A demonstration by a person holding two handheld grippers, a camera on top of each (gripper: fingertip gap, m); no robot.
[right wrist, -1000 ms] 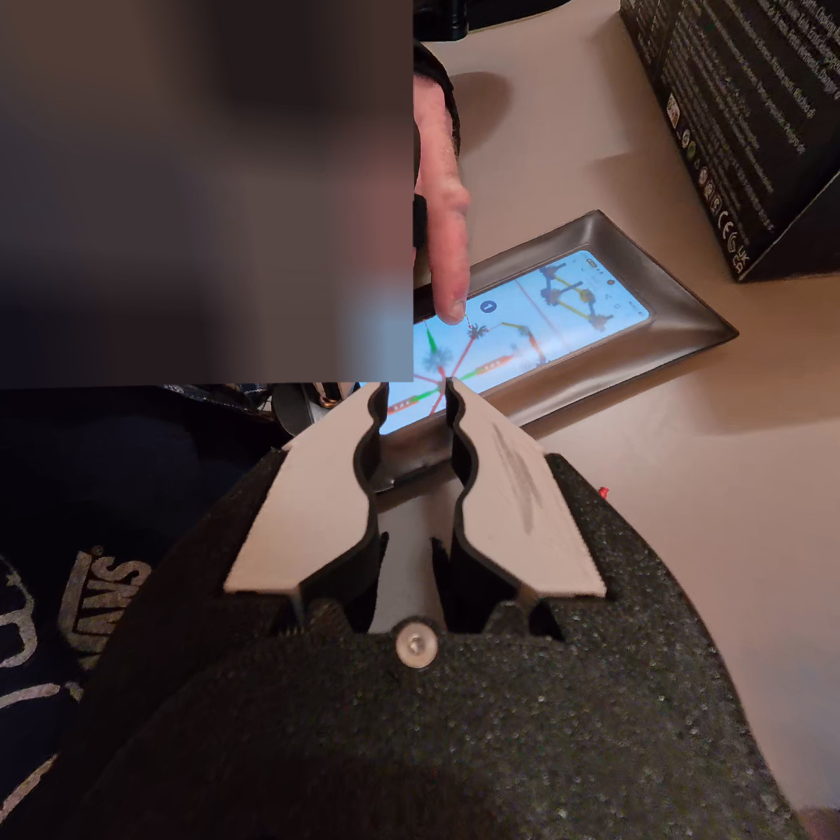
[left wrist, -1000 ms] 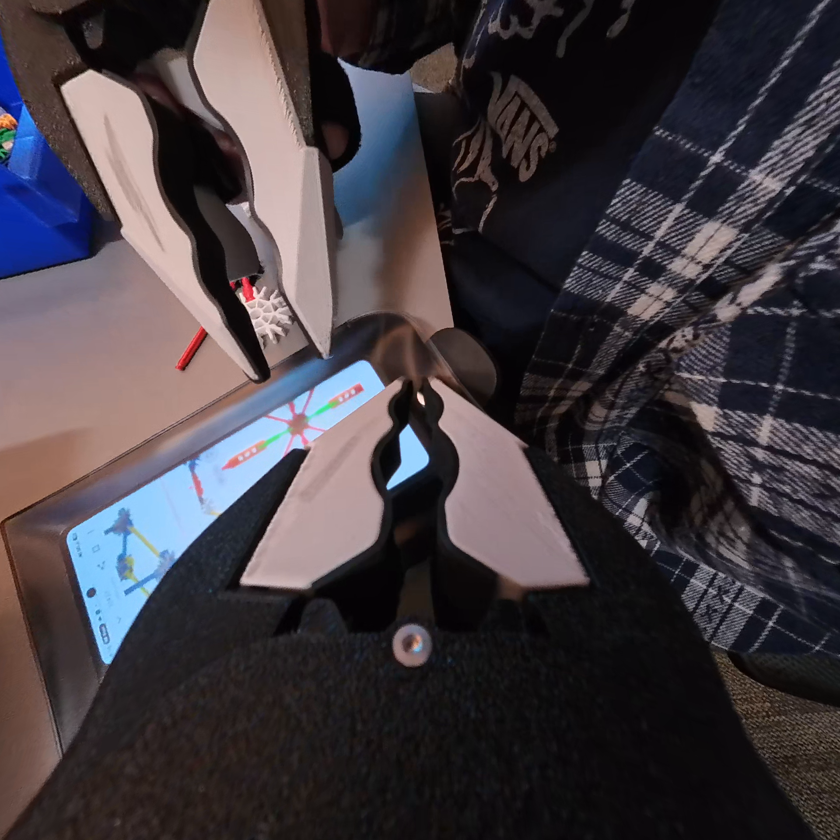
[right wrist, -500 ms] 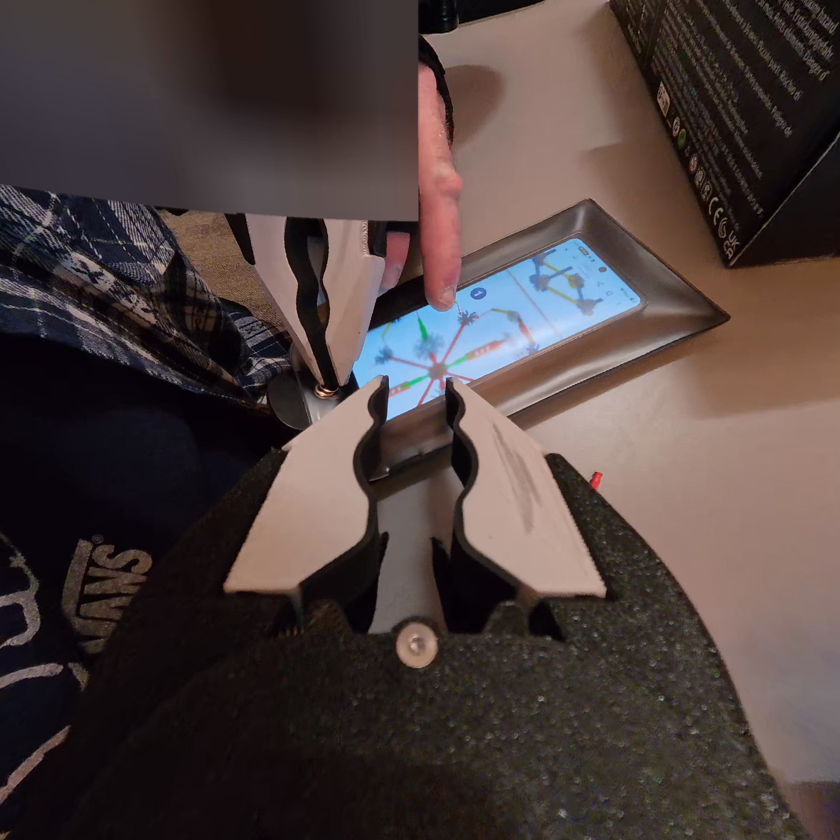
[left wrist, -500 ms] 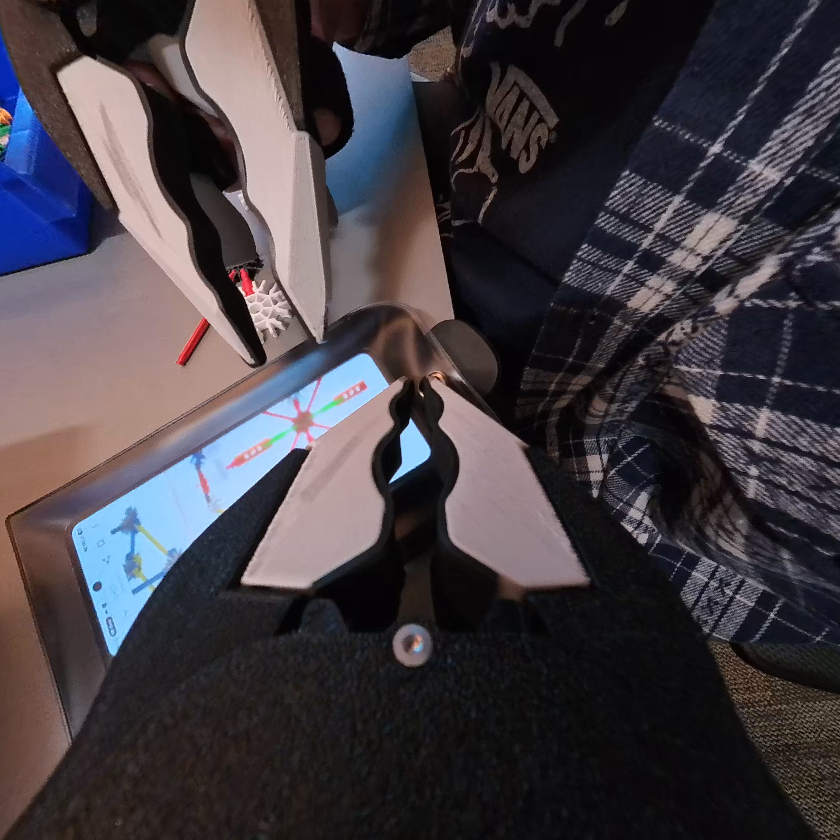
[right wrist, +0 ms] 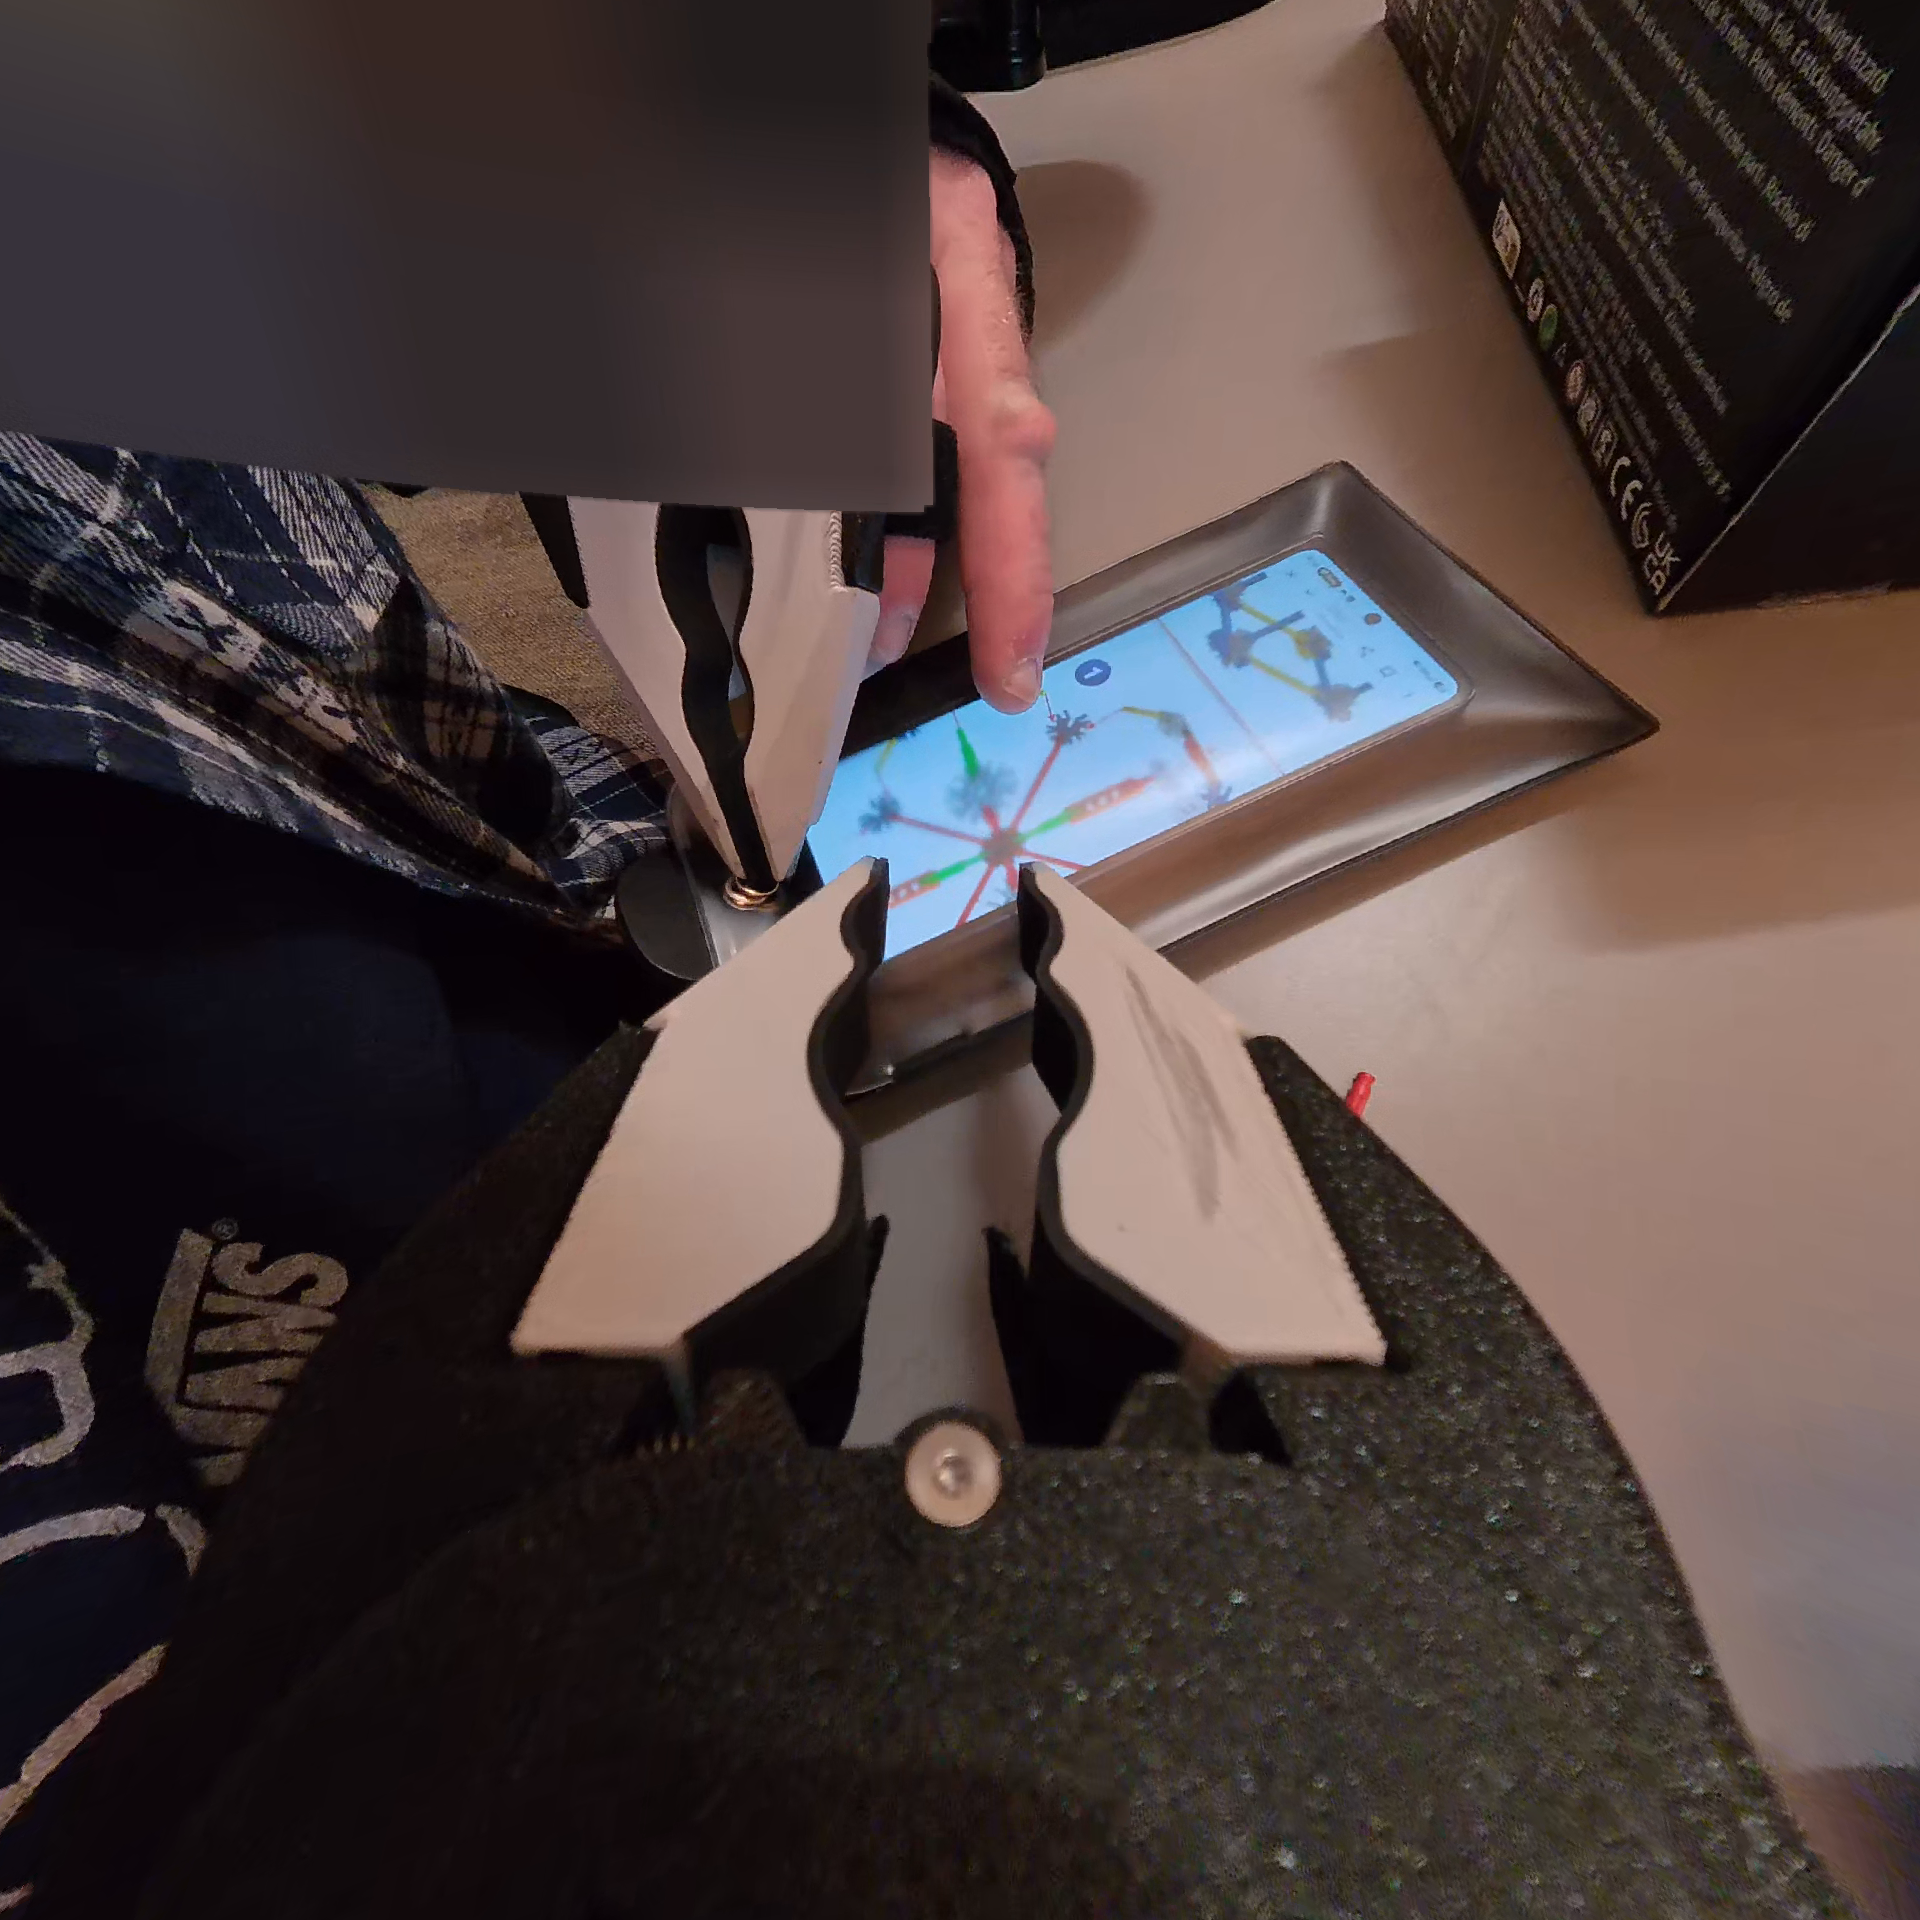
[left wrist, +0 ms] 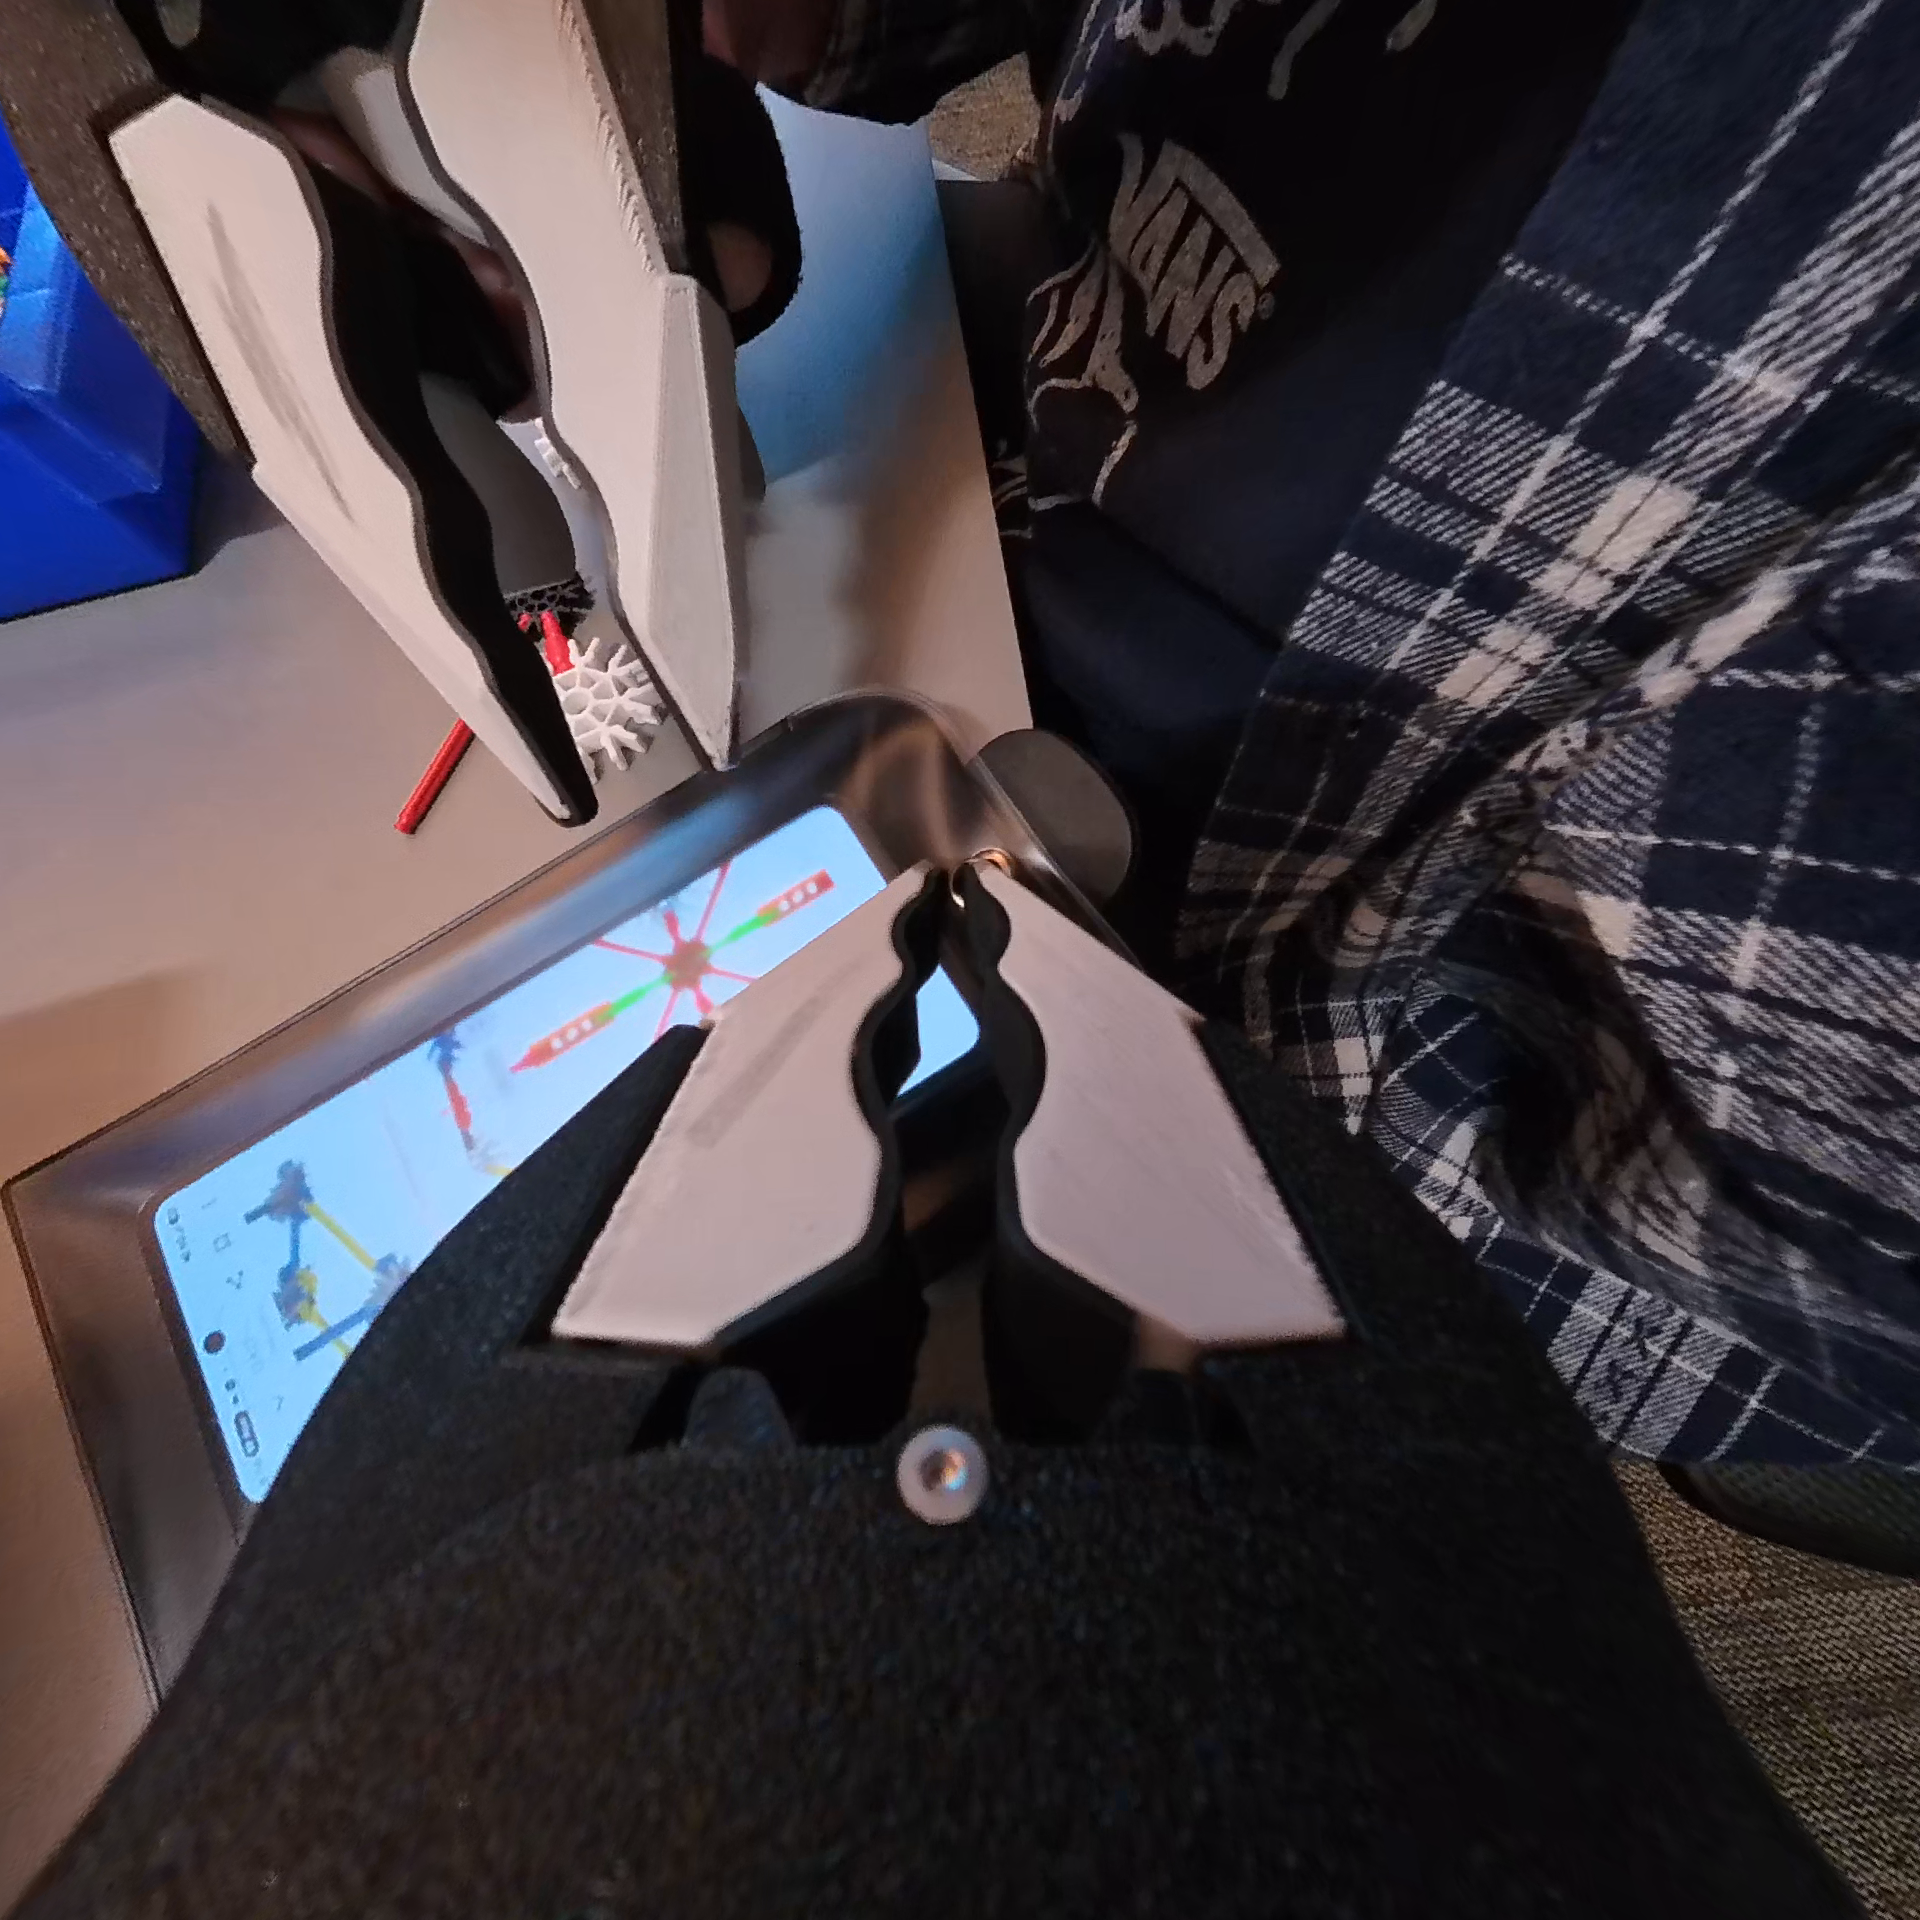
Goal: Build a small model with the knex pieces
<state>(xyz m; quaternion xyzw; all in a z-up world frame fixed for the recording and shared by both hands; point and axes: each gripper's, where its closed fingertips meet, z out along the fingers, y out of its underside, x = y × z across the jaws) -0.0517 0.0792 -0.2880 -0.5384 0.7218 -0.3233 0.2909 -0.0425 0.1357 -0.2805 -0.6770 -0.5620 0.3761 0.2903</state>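
Observation:
A phone with a lit screen lies in a grey tray at the table's near edge. My left gripper is shut over the tray's near corner. Its tips rest at a small metal piece; I cannot tell whether it is gripped. My right gripper is open and empty, just short of the phone. In the left wrist view the right gripper hovers over a white snowflake connector and a red rod on the table. A person's finger points at the screen.
A black box stands at the back right of the table. A blue bin stands beyond the right gripper. A person in a plaid shirt sits close against the table edge. A round black disc sits by the tray corner. The grippers' ends are close to 6 cm from one another.
Little has moved. The right wrist view has shifted a bit, so the left gripper's fingers now show beside the finger. The finger stays over the screen.

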